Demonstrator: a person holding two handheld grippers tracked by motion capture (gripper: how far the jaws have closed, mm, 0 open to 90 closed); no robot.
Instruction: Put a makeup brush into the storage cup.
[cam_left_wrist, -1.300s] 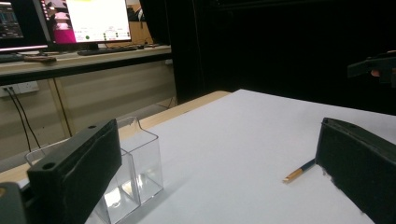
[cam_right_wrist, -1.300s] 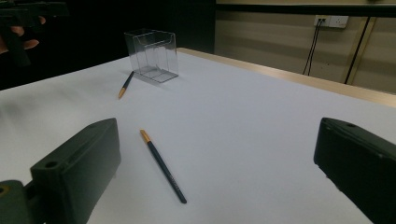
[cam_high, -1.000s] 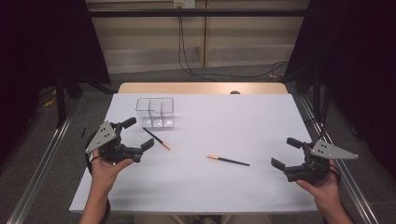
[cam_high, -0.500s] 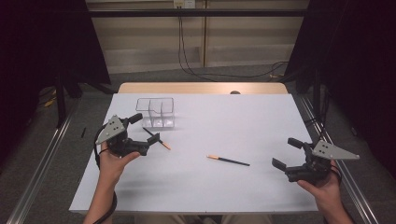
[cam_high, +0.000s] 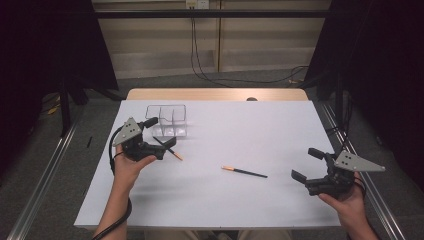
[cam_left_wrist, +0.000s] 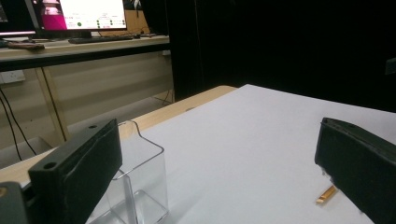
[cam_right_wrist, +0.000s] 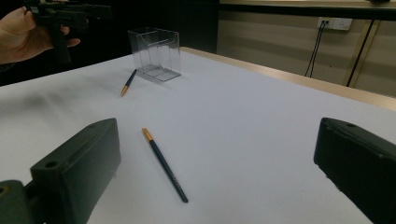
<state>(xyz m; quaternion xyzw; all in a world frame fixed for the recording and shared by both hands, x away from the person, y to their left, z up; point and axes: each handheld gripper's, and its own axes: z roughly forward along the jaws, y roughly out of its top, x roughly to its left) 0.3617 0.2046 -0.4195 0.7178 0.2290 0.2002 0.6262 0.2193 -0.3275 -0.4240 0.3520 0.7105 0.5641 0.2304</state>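
Two dark pencils with orange ends lie on the white table (cam_high: 235, 135). One pencil (cam_high: 168, 149) (cam_right_wrist: 128, 82) rests just in front of a clear plastic box (cam_high: 167, 120) (cam_left_wrist: 140, 186) (cam_right_wrist: 155, 53); its orange tip (cam_left_wrist: 326, 194) peeks out beside a jaw. My left gripper (cam_high: 161, 132) (cam_left_wrist: 217, 149) hovers open over that pencil, next to the box, holding nothing. The other pencil (cam_high: 245, 172) (cam_right_wrist: 164, 164) lies mid-table. My right gripper (cam_high: 306, 164) (cam_right_wrist: 217, 154) stands open at the right, a hand's width from it, empty.
The table's wooden far edge (cam_high: 215, 94) runs behind the box. Metal rails (cam_high: 42, 180) flank both sides on the floor. Dark curtains stand left and right. A desk with a monitor (cam_left_wrist: 88, 14) lies beyond the table.
My left gripper has moved forward and right, from the near left part of the table to above the pencil by the box. The right gripper has barely moved.
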